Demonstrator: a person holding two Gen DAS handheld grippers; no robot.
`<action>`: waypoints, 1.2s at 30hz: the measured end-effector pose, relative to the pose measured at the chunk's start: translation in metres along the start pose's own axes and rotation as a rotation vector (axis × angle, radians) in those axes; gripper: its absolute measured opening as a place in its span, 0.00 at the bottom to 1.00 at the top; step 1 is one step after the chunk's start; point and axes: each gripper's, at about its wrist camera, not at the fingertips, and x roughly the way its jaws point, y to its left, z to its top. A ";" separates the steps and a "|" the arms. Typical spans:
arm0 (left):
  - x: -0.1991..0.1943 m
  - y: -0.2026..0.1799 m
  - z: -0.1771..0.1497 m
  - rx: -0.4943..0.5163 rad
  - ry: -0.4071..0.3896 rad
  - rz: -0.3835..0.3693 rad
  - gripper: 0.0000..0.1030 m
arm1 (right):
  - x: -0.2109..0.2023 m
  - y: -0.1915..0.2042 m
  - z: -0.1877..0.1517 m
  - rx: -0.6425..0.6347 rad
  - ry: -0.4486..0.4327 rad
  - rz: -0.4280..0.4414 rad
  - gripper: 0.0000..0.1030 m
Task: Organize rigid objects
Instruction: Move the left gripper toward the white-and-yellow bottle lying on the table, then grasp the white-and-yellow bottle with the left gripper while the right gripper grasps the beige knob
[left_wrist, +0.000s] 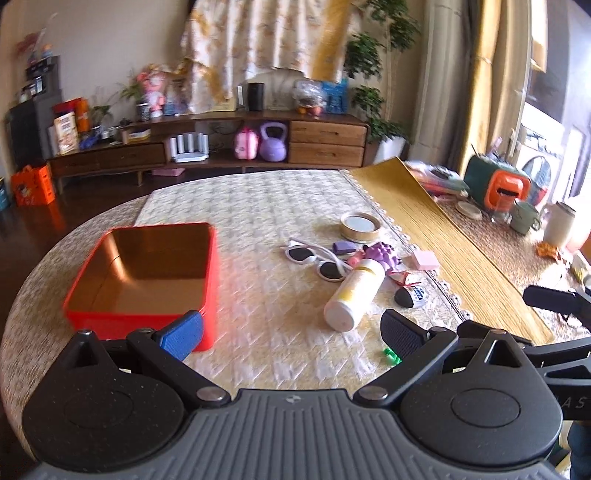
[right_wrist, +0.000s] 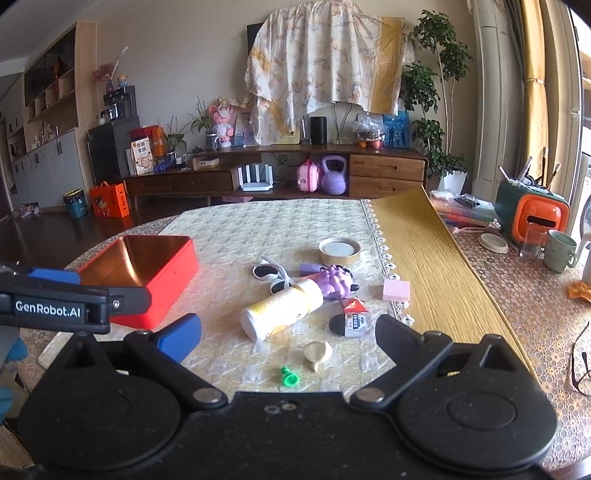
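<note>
An empty red tin box (left_wrist: 147, 280) (right_wrist: 147, 280) sits on the left of the table. To its right lies a pile: a white and yellow bottle (left_wrist: 354, 291) (right_wrist: 280, 310) on its side, white sunglasses (left_wrist: 314, 258) (right_wrist: 271, 277), a tape roll (left_wrist: 360, 226) (right_wrist: 339, 251), a purple spiky toy (left_wrist: 380, 254) (right_wrist: 336, 280), a pink eraser (left_wrist: 426, 260) (right_wrist: 396, 290), a black and white pouch (right_wrist: 351, 325), a wooden piece (right_wrist: 317, 353) and a green clip (right_wrist: 290, 378). My left gripper (left_wrist: 291, 332) is open and empty beside the box. My right gripper (right_wrist: 288, 332) is open and empty in front of the bottle.
A yellow table runner (right_wrist: 432, 258) lies to the right of the pile. Beyond it stand an orange and green container (right_wrist: 532, 214), a glass, a green mug (right_wrist: 559, 251) and books. The left gripper's body (right_wrist: 55, 306) shows at the left of the right wrist view.
</note>
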 end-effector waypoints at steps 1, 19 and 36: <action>0.005 -0.004 0.005 0.008 -0.035 -0.010 1.00 | 0.004 -0.003 0.000 -0.002 0.005 0.006 0.97; 0.141 -0.026 0.040 0.110 0.152 -0.032 1.00 | 0.090 -0.039 -0.008 -0.009 0.191 0.038 0.80; 0.199 -0.056 0.037 0.212 0.227 -0.083 0.97 | 0.127 -0.042 -0.019 0.026 0.289 0.107 0.51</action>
